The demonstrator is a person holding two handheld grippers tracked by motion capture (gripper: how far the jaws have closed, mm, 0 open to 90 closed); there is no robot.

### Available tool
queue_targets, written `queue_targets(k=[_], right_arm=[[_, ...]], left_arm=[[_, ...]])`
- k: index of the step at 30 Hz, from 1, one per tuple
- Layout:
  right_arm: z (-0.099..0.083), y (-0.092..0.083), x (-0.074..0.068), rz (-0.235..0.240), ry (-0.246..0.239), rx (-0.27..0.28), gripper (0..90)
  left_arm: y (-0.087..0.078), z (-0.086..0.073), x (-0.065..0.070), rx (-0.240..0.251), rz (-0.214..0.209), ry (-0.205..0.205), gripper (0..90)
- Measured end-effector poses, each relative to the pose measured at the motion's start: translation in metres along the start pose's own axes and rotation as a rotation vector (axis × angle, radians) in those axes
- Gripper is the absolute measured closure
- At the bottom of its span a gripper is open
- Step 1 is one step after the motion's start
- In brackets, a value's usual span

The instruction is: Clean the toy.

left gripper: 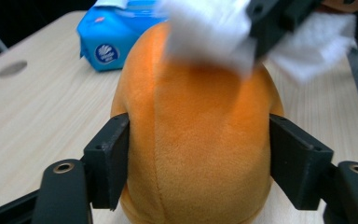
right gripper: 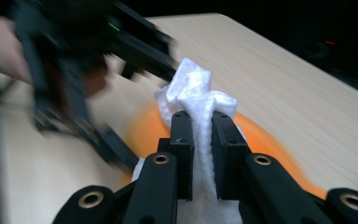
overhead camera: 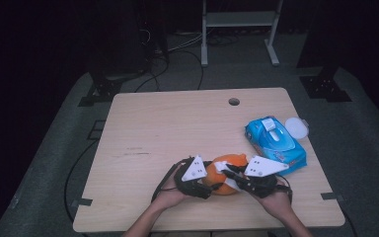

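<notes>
Dark room, grey carpeted floor (overhead camera: 54, 148), trailing black cables (overhead camera: 74, 168), white metal rack (overhead camera: 239, 19) beyond the pale wooden table (overhead camera: 177, 123).

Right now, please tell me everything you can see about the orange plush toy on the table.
The orange plush toy is rounded and egg-like, covered in soft short pile, with a stitched seam running down it. It sits near the front edge of the light wooden table. The left gripper has its black jaws at its two sides. The white wipe, pinched by the right gripper, lies over its top.
</notes>
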State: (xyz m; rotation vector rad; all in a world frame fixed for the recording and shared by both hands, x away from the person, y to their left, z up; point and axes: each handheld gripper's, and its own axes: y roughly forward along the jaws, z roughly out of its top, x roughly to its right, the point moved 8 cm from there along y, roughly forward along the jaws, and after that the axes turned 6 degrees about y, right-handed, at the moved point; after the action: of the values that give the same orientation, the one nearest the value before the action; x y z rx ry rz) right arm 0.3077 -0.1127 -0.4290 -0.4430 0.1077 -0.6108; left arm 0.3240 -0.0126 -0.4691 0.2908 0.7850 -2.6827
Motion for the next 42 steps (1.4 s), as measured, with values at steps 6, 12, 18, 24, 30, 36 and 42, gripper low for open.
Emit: queue_targets(k=[6,12,18,24,30,36,42], right_arm=[[0.003,-0.002,0.009,-0.032,-0.008,-0.008,79.4],[-0.006,-0.007,0.020,-0.051,0.031,-0.021,79.5],[0.002,0.002,0.004,-0.004,0.000,-0.028,79.5],[-0.003,-0.009,0.024,-0.042,0.054,-0.033,79.5],[-0.007,-0.008,0.024,-0.023,0.071,-0.061,79.5],[-0.002,-0.002,0.005,0.034,0.049,-0.066,79.6],[-0.001,0.005,-0.002,0.047,0.049,-0.072,79.5]], left_arm=[[-0.007,-0.006,-0.002,-0.014,-0.037,0.036,32.2],[-0.003,-0.005,-0.009,0.028,-0.108,-0.133,19.4],[-0.008,-0.004,-0.008,0.018,-0.068,-0.059,33.8],[-0.009,-0.006,-0.011,0.030,-0.091,-0.081,26.6],[-0.011,-0.013,-0.022,0.010,-0.116,-0.212,16.9],[-0.012,-0.009,-0.019,0.006,-0.064,-0.129,34.5],[-0.008,-0.006,-0.017,0.016,-0.075,-0.155,26.4]])
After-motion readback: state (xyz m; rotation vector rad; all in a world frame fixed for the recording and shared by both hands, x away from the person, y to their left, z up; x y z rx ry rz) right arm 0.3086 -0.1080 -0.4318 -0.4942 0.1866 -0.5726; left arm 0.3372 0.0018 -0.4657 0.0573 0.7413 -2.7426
